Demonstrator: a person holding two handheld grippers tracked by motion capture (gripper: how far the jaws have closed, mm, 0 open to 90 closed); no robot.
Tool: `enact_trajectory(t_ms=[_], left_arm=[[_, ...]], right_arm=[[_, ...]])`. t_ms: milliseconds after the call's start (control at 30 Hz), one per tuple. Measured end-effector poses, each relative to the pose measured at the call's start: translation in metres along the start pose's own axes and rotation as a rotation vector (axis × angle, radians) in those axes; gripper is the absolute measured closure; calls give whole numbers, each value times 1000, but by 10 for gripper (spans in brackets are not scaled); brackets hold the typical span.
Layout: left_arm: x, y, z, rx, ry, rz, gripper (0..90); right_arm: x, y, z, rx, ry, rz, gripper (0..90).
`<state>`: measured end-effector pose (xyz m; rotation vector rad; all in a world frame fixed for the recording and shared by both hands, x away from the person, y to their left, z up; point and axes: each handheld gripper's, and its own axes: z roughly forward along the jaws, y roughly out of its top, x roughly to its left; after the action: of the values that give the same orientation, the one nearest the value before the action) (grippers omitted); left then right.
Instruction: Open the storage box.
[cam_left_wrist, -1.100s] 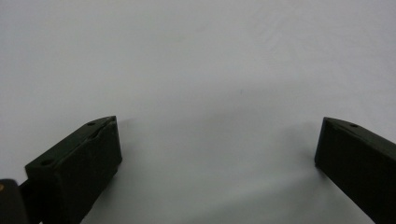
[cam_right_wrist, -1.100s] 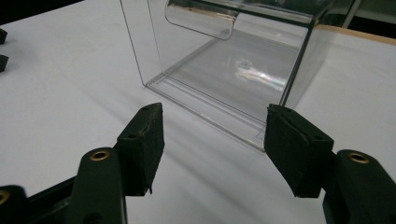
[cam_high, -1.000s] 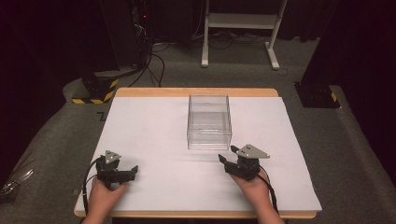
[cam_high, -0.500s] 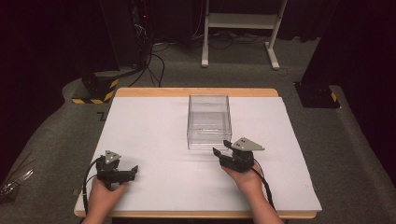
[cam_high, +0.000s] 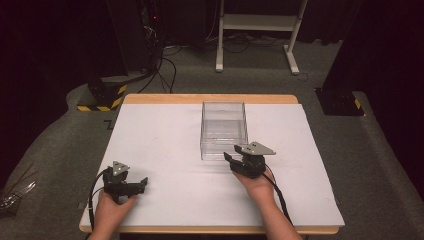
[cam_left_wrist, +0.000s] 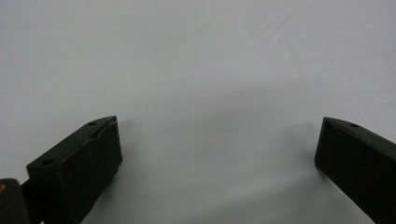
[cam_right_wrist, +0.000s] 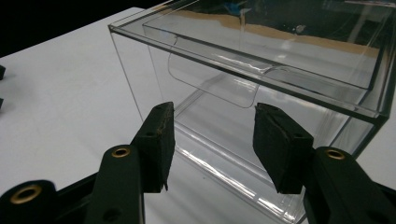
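Note:
A clear plastic box (cam_high: 223, 129) stands on the white table cover (cam_high: 165, 135), toward the far middle. In the right gripper view the box (cam_right_wrist: 261, 60) is close ahead, and its near face has a curved finger notch (cam_right_wrist: 224, 91). My right gripper (cam_high: 229, 158) sits just before the box's near right corner. Its jaws have just been closing. The right gripper (cam_right_wrist: 212, 135) still stands open, its pads touching nothing and nothing between them. My left gripper (cam_high: 141, 183) rests at the near left of the table. In its own view the left gripper (cam_left_wrist: 217, 140) is wide open over bare white cover.
The table's wooden edge (cam_high: 210, 98) shows at the far side. Beyond it, on the grey floor, are cables (cam_high: 165, 70), a yellow-and-black striped base (cam_high: 102, 97) and a white stand's legs (cam_high: 255, 35). A dark base (cam_high: 340, 102) sits at the far right.
My right gripper has moved left and a little forward, up to the near face of the clear box. The left gripper has stayed where it was.

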<state>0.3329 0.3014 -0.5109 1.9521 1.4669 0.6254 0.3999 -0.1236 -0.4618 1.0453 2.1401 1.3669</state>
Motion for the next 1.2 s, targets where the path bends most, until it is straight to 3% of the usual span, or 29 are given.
enact_trajectory(t_ms=[400,1200], left_arm=[[0,0,0,0,0,1,8],[0,0,0,0,1,1,8]], right_arm=[[-6,0,9,11,-29,32,549],[-8,6,17,-15,29,10,604]])
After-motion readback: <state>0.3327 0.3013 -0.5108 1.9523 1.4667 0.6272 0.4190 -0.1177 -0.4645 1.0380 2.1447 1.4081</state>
